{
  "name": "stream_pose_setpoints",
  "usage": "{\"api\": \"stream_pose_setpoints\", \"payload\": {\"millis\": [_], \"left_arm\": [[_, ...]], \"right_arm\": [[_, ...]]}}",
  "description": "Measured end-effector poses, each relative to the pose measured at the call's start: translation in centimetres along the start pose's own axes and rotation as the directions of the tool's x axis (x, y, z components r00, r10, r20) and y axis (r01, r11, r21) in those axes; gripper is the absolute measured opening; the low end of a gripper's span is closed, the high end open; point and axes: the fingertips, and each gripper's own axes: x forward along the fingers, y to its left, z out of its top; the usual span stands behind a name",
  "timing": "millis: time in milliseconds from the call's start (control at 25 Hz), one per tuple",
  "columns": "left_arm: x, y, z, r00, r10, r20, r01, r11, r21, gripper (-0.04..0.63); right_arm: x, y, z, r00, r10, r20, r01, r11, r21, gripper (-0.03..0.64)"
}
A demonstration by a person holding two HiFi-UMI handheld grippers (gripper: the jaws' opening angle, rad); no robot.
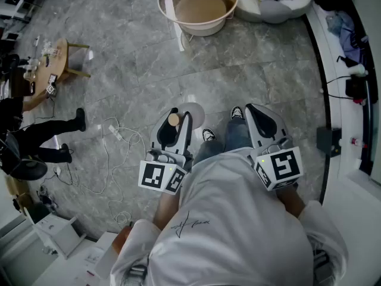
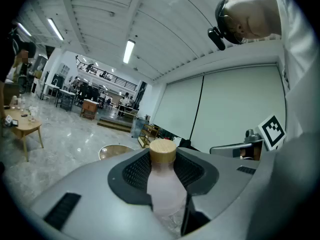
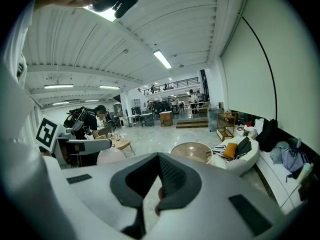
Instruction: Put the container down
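Note:
The container is a frosted, pale pink bottle (image 2: 163, 186) with a round wooden cap (image 1: 173, 120). It stands upright between the jaws of my left gripper (image 1: 178, 118), which is shut on its body (image 2: 165, 171); the cap sticks up above the dark pads. I hold it in the air in front of the body, well above the grey marble floor. My right gripper (image 1: 257, 113) hovers level beside it on the right. Its jaws meet at the tips (image 3: 159, 186) with nothing held between them.
A round beige low table (image 1: 198, 8) stands ahead, with a white beanbag seat (image 1: 275, 6) full of cushions to its right. A small wooden table (image 1: 58, 58) and a person in black (image 1: 36, 137) are at left. White cables (image 1: 113, 140) trail over the floor.

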Motion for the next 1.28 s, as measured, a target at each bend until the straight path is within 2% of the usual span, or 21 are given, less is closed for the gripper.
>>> {"api": "stream_pose_setpoints", "payload": {"millis": [320,600,960,1160,1280], "left_arm": [[-4.7,-1.1,-2.1,1.000,-0.029,0.008,0.029,0.999,-0.024,0.146],[-5.7,-1.9,-1.2,0.997,-0.063,0.036,0.062,0.998,0.004,0.146],[-1.9,-0.6,0.6,0.997,-0.056,0.055,0.054,0.998,0.027,0.146],[2.6,0.9,1.9,0.998,-0.042,0.052,0.041,0.999,0.017,0.146],[5.6,1.6,3.0,0.998,-0.031,0.051,0.031,0.999,0.017,0.146]], "right_arm": [[-2.7,3.3,-1.6,0.999,-0.018,0.045,0.019,0.999,-0.040,0.015],[-3.5,3.9,-0.5,0.993,-0.046,0.113,0.045,0.999,0.014,0.015],[0.8,2.4,2.7,0.983,0.015,0.183,-0.002,0.997,-0.072,0.015],[5.2,0.5,4.4,0.985,0.095,0.145,-0.088,0.995,-0.053,0.015],[7.5,-1.6,5.7,0.986,0.104,0.133,-0.098,0.994,-0.053,0.015]]}}
